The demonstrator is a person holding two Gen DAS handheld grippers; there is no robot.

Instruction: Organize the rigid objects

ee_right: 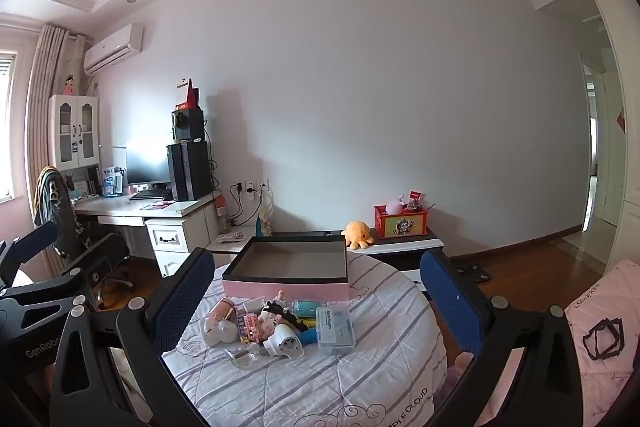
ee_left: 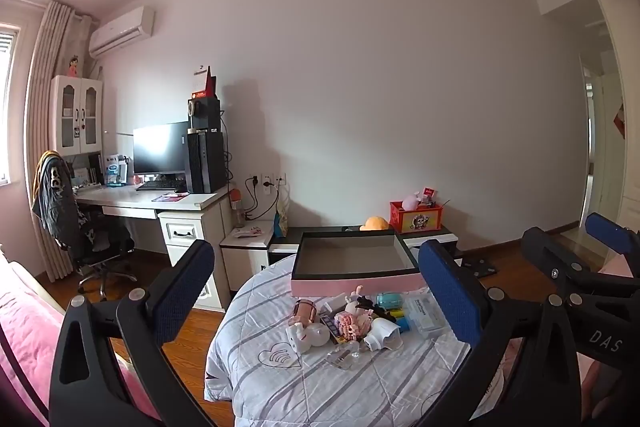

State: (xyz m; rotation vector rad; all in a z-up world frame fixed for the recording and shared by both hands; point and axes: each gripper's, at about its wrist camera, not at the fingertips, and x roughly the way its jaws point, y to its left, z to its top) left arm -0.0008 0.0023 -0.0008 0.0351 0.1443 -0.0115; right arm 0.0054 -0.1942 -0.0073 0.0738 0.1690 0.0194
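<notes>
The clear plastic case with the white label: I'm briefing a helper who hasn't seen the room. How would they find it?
Start at the pink box on the striped quilt. In the pile before it, the clear case lies at the right edge, flat and rectangular, unlike the rounded toys beside it.

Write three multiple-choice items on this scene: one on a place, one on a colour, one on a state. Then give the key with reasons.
1. Where does the box sit relative to the pile of small items?
A. behind it
B. in front of it
C. on the floor

2. What colour are the box's outer walls?
A. green
B. pink
C. yellow

3. How is the right tool?
A. shut on a toy
B. open, holding nothing
C. shut on the box

Key: A, the box lies beyond the pile on the striped quilt; B, its front wall is pink; B, its fingers stand wide apart around nothing.
</notes>
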